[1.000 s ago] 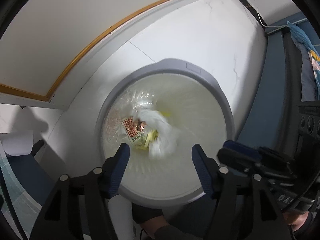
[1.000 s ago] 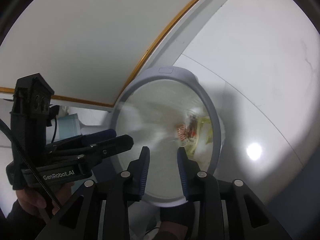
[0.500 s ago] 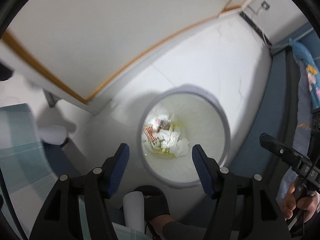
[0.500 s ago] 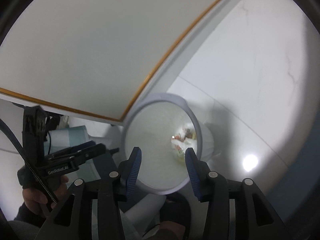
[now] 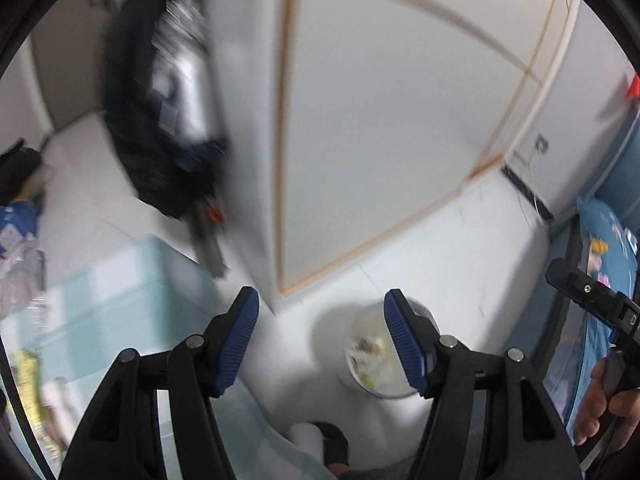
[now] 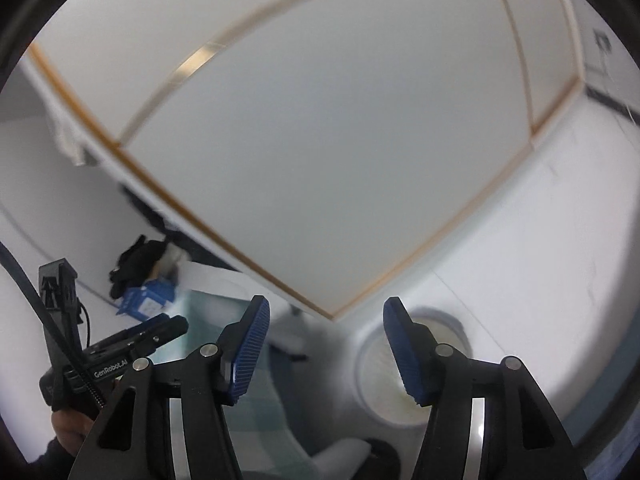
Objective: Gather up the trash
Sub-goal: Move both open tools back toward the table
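Observation:
A grey-rimmed trash bin (image 5: 372, 356) with a white liner stands on the white floor, far below; white paper and yellow scraps lie inside it. It also shows in the right wrist view (image 6: 384, 380), partly behind my right finger. My left gripper (image 5: 322, 336) is open and empty, high above the floor, left of the bin. My right gripper (image 6: 326, 346) is open and empty, also raised. The left gripper's body (image 6: 100, 364) shows in the right wrist view at lower left.
A white cabinet with orange trim (image 5: 380, 120) fills the middle. A table with a light teal cloth (image 5: 100, 292) is at left, with wrappers (image 5: 24, 384) at its edge. A blurred dark object (image 5: 168, 120) hangs at upper left. Blue bedding (image 5: 600, 248) is right.
Both grippers have risen and pulled away from the bin, which now looks small and low in both views. The right gripper's jaws have opened wider. The left view swung towards the table.

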`<state>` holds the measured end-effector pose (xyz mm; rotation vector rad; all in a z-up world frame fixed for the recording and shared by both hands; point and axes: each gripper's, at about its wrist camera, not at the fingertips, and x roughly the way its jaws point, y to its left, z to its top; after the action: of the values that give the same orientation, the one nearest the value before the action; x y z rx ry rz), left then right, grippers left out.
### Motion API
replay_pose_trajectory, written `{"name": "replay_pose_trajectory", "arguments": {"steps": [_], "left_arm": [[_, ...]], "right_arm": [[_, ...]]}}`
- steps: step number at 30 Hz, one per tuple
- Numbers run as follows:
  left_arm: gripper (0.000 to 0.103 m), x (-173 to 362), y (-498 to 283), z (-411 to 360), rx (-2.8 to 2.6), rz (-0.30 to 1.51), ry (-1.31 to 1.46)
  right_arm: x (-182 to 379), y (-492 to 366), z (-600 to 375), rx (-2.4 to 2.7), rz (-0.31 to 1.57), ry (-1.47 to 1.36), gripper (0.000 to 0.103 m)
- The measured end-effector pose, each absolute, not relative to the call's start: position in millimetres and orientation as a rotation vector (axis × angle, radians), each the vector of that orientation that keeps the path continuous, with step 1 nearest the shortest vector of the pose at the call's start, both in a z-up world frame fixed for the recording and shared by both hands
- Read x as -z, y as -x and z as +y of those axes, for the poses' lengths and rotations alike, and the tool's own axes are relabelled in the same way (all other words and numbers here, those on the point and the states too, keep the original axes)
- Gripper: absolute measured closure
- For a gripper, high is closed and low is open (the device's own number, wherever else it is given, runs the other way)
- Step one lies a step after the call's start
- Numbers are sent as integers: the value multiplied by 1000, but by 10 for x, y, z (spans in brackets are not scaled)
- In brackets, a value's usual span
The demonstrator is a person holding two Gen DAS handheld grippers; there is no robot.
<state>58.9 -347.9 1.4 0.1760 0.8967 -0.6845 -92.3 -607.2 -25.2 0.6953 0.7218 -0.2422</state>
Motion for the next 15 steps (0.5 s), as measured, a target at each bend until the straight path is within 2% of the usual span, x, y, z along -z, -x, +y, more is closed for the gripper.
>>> {"name": "replay_pose_trajectory", "arguments": {"steps": [8, 15], "left_arm": [[42, -454, -501, -2645, 575, 727, -82], [42, -679, -526, -1871, 448, 666, -8]], "right_arm": [[-616, 752, -5224, 99, 607, -520, 34], [-998, 552, -4385, -25, 541, -411, 30]]}}
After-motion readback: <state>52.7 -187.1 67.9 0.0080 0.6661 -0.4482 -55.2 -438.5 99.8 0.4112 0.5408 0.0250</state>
